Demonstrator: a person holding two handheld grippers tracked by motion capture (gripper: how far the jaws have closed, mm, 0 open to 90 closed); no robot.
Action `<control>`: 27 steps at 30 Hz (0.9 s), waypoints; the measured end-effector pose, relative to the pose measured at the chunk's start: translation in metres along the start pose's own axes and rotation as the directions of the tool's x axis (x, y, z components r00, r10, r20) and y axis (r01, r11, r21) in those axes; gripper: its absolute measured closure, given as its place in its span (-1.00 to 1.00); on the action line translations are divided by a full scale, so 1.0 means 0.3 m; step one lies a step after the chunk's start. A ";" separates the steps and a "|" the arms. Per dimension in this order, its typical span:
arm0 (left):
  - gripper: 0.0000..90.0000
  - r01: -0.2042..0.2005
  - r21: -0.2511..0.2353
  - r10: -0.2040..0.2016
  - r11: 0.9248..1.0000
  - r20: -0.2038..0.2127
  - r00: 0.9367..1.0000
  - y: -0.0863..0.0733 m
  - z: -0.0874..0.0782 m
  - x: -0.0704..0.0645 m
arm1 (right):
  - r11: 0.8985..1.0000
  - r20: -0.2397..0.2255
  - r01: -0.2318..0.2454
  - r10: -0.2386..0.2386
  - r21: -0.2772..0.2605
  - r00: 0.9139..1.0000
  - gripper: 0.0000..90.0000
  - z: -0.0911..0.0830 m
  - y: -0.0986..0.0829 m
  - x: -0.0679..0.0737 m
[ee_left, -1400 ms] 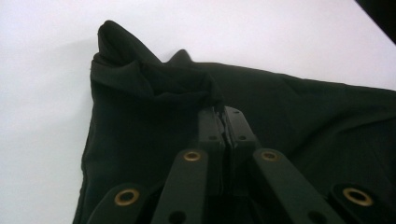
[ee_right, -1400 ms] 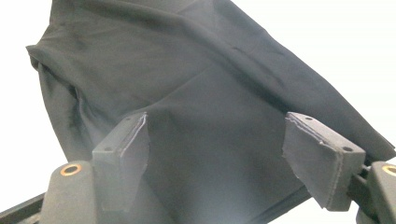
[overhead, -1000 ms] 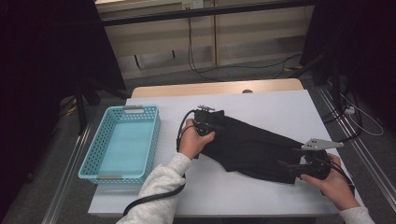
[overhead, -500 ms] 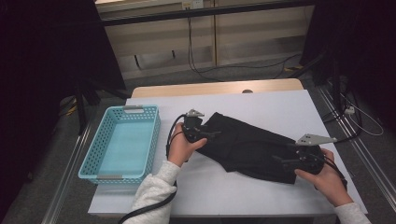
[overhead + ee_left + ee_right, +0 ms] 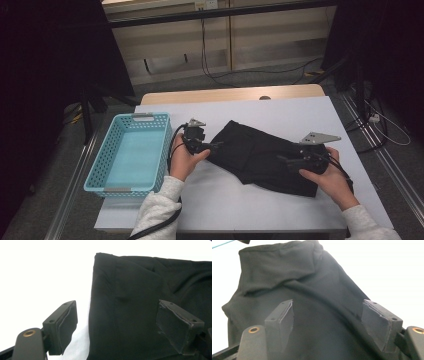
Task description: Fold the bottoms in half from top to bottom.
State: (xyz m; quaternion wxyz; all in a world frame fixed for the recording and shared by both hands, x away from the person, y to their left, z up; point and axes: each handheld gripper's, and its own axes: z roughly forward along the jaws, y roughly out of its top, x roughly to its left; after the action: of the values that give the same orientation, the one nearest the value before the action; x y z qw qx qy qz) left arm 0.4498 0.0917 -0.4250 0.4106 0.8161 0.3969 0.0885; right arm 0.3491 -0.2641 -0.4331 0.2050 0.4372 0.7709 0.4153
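A black folded garment (image 5: 260, 157) lies across the middle of the white table (image 5: 280, 210), running from upper left to lower right. My left gripper (image 5: 214, 146) hovers at its left end, open, with one jaw over bare table and the other over the cloth (image 5: 130, 315). At the garment's right end my right gripper (image 5: 286, 161) is open too, both jaws spread above the dark fabric (image 5: 312, 315). Nothing is held between either pair of jaws. In the left gripper view, a stitched seam runs down the cloth near its left edge.
A light blue plastic basket (image 5: 131, 152) stands on the left side of the table, with nothing in it. A wooden strip (image 5: 235, 94) borders the table's far edge. Dark table legs and cables lie on the floor beyond.
My left gripper has drawn back to the left, off the garment's end. The right gripper has shifted left over the cloth. The garment's left end now lies flatter.
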 end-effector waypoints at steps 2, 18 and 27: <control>-0.64 0.006 0.012 -0.006 1.000 -0.002 1.000 -0.010 -0.002 0.008 | 1.000 -0.001 0.001 -0.001 0.007 1.000 -0.41 0.027 0.016 0.004; -0.74 0.018 0.032 -0.016 0.999 -0.055 0.998 -0.059 -0.040 0.043 | 1.000 -0.026 0.018 -0.018 -0.005 1.000 -0.15 0.205 0.128 0.042; -0.74 0.031 0.035 -0.028 0.999 -0.083 0.996 -0.087 -0.057 0.054 | 0.999 -0.058 0.000 0.002 0.038 0.998 0.13 0.314 0.154 0.047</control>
State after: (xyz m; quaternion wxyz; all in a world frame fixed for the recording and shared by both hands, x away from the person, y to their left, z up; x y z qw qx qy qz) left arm 0.4374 0.1227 -0.4362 0.3803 0.8130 0.4271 0.1091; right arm 0.4289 -0.1961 -0.4483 0.1740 0.4293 0.7839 0.4134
